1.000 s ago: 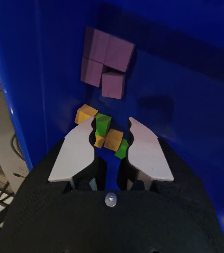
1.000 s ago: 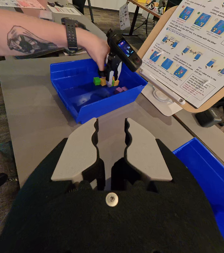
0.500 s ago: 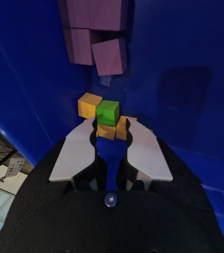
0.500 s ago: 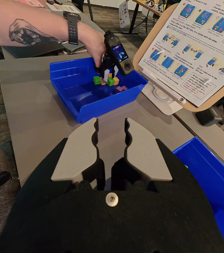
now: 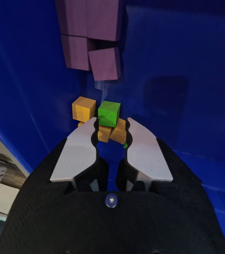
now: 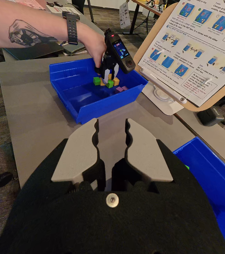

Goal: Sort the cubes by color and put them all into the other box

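Cubes crowd the left gripper (image 5: 111, 121): green cube (image 5: 108, 113) just ahead between its parted, empty jaws, orange cubes (image 5: 104, 135) beneath. Right gripper (image 6: 111, 121) hangs open, empty, well apart.

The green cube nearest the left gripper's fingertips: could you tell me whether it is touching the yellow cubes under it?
Touching. In the left wrist view the green cube sits directly on two yellow cubes, with no blue bin floor visible between them.

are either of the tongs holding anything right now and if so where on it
Nothing is held. The left tongs are open, tips down among the yellow cubes beside a green cube. The right tongs are open over bare table.
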### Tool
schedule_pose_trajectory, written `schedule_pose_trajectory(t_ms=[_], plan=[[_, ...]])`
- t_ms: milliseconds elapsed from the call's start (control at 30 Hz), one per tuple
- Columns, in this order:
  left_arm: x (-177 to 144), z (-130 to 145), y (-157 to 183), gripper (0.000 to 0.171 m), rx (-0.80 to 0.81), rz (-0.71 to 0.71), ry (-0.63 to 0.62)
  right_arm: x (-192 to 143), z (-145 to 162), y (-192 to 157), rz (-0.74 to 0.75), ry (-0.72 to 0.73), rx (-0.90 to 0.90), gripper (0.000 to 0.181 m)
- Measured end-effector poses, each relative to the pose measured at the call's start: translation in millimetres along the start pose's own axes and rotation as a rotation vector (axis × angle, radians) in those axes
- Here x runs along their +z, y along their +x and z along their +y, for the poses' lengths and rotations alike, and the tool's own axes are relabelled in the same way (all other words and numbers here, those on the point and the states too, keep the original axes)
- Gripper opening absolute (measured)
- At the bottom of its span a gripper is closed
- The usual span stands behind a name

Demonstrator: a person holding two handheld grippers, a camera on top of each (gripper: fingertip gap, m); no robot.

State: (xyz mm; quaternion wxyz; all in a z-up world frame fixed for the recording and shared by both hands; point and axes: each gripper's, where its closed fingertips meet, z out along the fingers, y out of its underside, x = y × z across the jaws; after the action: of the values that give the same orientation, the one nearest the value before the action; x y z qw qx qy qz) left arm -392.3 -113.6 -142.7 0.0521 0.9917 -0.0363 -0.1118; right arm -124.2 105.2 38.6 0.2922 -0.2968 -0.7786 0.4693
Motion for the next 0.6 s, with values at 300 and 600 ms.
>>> schedule_pose_trajectory(t_ms=[300,600], plan=[[4.5,-1.5,-7.1,0.041,0.020,-0.032,-0.012,-1.2,-0.1,0.3,0.006,-0.003,-0.002,0.036],[4.8,-3.8,-3.7,0.046,0.033,-0.041,0.013,-1.4,-0.5,-0.1,0.003,-0.004,-0.002,0.036]])
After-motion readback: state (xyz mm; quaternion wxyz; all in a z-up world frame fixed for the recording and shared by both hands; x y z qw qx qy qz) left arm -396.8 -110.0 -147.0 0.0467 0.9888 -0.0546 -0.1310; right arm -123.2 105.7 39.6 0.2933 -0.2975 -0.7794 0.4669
